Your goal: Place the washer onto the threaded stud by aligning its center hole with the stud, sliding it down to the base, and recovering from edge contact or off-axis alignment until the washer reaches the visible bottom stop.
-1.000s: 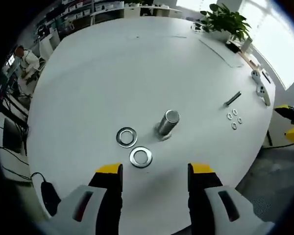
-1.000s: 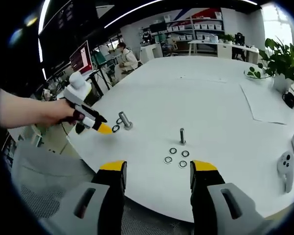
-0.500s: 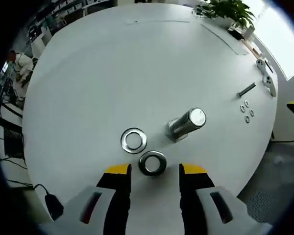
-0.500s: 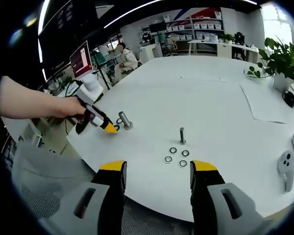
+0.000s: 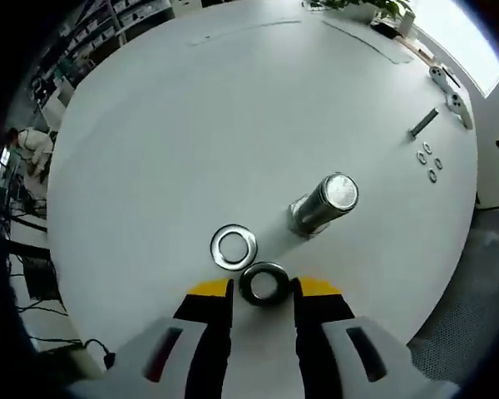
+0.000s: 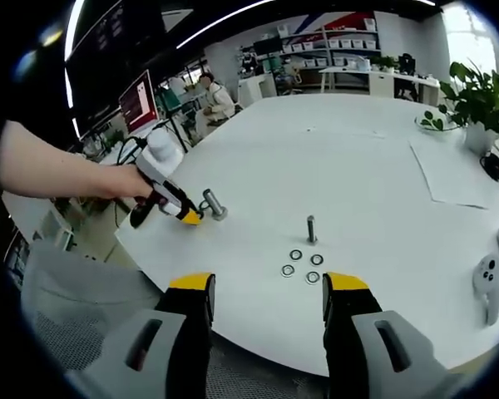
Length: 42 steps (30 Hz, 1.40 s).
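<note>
In the left gripper view the left gripper [image 5: 264, 288] is low over the white round table [image 5: 191, 108], its yellow-tipped jaws closed in on either side of a washer [image 5: 263, 283]; the jaws look to be touching its rim, so it is gripped or very nearly so, though whether the washer is lifted off the surface cannot be told; a second washer [image 5: 234, 247] lies flat just beyond it, apart from the jaws; the large threaded stud [image 5: 324, 203] stands near, to the right of both washers, its flat top facing the camera and its base partly hidden by its own body; farther off a thin bolt [image 5: 422, 123] stands with four small washers [image 5: 430, 160] beside it, too small to read in detail; two white controllers [image 5: 447, 86] sit near the table edge.

In the right gripper view the right gripper [image 6: 267, 291] hangs off the table's near edge with its jaws spread wide and nothing between them; a person's hand [image 6: 123, 183] holds the other gripper by the stud; the washer there is hidden behind its yellow tips; a potted plant [image 6: 478, 108] is cut off at the right.
</note>
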Each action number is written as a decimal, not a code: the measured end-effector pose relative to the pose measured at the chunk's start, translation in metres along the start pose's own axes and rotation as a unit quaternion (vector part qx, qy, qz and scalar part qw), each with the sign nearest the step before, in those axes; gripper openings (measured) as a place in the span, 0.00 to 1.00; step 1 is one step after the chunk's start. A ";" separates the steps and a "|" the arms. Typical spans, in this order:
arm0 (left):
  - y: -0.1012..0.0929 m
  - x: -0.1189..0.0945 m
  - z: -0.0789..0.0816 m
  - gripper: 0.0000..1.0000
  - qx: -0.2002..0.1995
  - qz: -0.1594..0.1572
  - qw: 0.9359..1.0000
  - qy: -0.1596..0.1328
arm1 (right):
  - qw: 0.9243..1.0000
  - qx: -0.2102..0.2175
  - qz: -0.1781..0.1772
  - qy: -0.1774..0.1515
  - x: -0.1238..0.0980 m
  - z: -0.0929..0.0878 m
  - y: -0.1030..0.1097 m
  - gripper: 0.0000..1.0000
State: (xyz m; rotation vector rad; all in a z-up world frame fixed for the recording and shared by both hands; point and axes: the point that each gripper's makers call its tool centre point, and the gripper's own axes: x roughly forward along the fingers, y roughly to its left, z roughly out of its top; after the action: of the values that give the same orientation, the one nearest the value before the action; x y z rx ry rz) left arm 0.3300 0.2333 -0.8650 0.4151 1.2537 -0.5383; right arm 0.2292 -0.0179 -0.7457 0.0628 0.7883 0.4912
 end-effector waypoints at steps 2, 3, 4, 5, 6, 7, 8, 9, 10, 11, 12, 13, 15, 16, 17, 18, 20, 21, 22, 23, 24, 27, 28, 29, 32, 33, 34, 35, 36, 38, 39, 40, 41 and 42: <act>-0.002 0.000 0.001 0.25 0.010 -0.003 1.000 0.008 | 1.000 0.000 0.000 0.000 0.000 0.000 0.000 0.55; -0.003 0.000 0.000 0.23 0.024 -0.006 1.000 0.017 | 1.000 0.000 0.000 0.001 0.000 0.000 0.000 0.55; -0.003 0.000 -0.001 0.21 0.031 -0.006 0.999 0.024 | 1.000 0.001 0.000 0.001 0.000 -0.001 0.000 0.55; -0.002 0.001 0.000 0.21 0.029 -0.006 0.999 0.021 | 1.000 0.001 0.001 0.002 0.000 -0.001 0.000 0.55; -0.001 0.001 0.000 0.21 0.028 -0.009 0.999 0.026 | 1.000 0.002 0.001 0.002 0.000 -0.001 0.000 0.55; -0.001 0.000 -0.001 0.21 0.025 -0.011 0.999 0.029 | 1.000 0.002 0.001 0.002 0.001 -0.001 0.000 0.55; -0.001 0.000 -0.001 0.21 0.025 -0.013 0.999 0.033 | 1.000 0.002 0.000 0.002 0.000 -0.001 0.000 0.55; -0.002 0.000 -0.002 0.21 0.029 -0.015 0.999 0.036 | 1.000 0.003 0.001 0.002 0.000 -0.001 0.000 0.55; -0.003 0.000 -0.003 0.21 0.040 -0.015 0.998 0.043 | 1.000 0.003 0.001 0.002 0.000 -0.001 0.000 0.55; -0.004 0.000 -0.004 0.21 0.044 -0.015 0.998 0.045 | 1.000 0.002 0.001 0.002 0.000 -0.001 0.000 0.55; -0.003 0.000 -0.004 0.21 0.046 -0.015 0.998 0.045 | 1.000 0.002 0.001 0.002 0.000 -0.001 0.001 0.54; -0.003 0.001 -0.004 0.21 0.045 -0.015 0.998 0.045 | 1.000 0.001 0.002 0.003 0.000 -0.001 0.001 0.54; -0.002 0.001 -0.003 0.21 0.033 -0.016 0.998 0.046 | 1.000 0.000 0.003 0.002 0.000 -0.001 0.001 0.54; -0.002 0.001 -0.003 0.21 0.025 -0.015 0.998 0.046 | 1.000 0.000 0.003 0.002 0.000 -0.001 0.001 0.54; -0.002 0.002 -0.002 0.21 0.020 -0.013 0.999 0.049 | 1.000 0.000 0.003 0.002 0.000 -0.001 0.002 0.54; -0.002 0.002 -0.002 0.22 0.020 -0.012 0.998 0.050 | 1.000 0.001 0.003 0.002 0.000 -0.001 0.002 0.54; -0.005 0.002 -0.003 0.23 0.037 -0.013 0.998 0.055 | 1.000 0.001 0.003 0.002 0.000 -0.001 0.002 0.54; -0.007 0.002 -0.003 0.26 0.043 -0.017 0.997 0.056 | 1.000 0.002 0.004 0.002 0.000 -0.001 0.002 0.54; -0.007 0.002 -0.003 0.26 0.044 -0.017 0.997 0.056 | 1.000 0.001 0.005 0.001 0.000 0.000 0.002 0.54; -0.006 0.002 -0.003 0.26 0.045 -0.017 0.997 0.056 | 1.000 0.001 0.005 0.000 0.000 0.000 0.002 0.54; -0.006 0.002 -0.003 0.26 0.044 -0.017 0.997 0.055 | 1.000 0.000 0.005 0.001 0.000 0.000 0.003 0.54; -0.005 0.002 -0.003 0.26 0.043 -0.014 0.997 0.055 | 1.000 0.000 0.005 0.002 0.000 -0.001 0.003 0.54; -0.005 0.002 -0.003 0.26 0.042 -0.013 0.998 0.054 | 1.000 0.000 0.005 0.001 0.000 -0.001 0.002 0.54; -0.006 0.002 -0.003 0.26 0.041 -0.011 0.998 0.050 | 1.000 0.000 0.004 0.001 0.000 -0.001 0.002 0.54; -0.006 0.003 -0.004 0.21 0.035 -0.013 0.999 0.032 | 1.000 0.001 0.004 0.000 0.000 0.000 0.002 0.54; -0.006 0.002 -0.004 0.21 0.033 -0.013 0.999 0.029 | 1.000 0.000 0.004 0.000 0.000 0.000 0.002 0.54; -0.007 0.002 -0.005 0.21 0.036 -0.014 0.999 0.026 | 1.000 0.000 0.004 0.000 0.000 0.000 0.002 0.54; -0.008 0.002 -0.005 0.20 0.038 -0.013 0.999 0.024 | 1.000 0.000 0.005 0.000 0.000 0.000 0.002 0.54; -0.008 0.002 -0.004 0.20 0.040 -0.012 0.999 0.022 | 1.000 0.000 0.005 0.000 0.000 0.000 0.002 0.54; -0.007 0.003 -0.003 0.20 0.034 -0.010 0.999 0.020 | 1.000 -0.001 0.005 0.001 0.000 -0.001 0.002 0.54; -0.008 0.002 -0.003 0.20 0.033 -0.009 0.999 0.020 | 1.000 -0.001 0.004 0.001 0.000 -0.001 0.002 0.54; -0.008 0.003 -0.003 0.20 0.033 -0.010 0.999 0.020 | 1.000 -0.001 0.004 0.001 0.000 -0.001 0.002 0.54; -0.009 0.002 -0.003 0.19 0.033 -0.012 0.999 0.023 | 1.000 -0.001 0.004 0.001 0.000 -0.001 0.002 0.54; -0.012 0.001 -0.004 0.19 0.043 -0.014 0.999 0.026 | 1.000 -0.001 0.005 0.001 0.000 -0.001 0.002 0.54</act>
State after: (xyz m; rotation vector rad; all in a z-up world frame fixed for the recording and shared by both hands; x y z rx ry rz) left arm 0.3197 0.2260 -0.8674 0.4856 1.2912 -0.6102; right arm 0.2277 -0.0160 -0.7458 0.0650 0.7905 0.5013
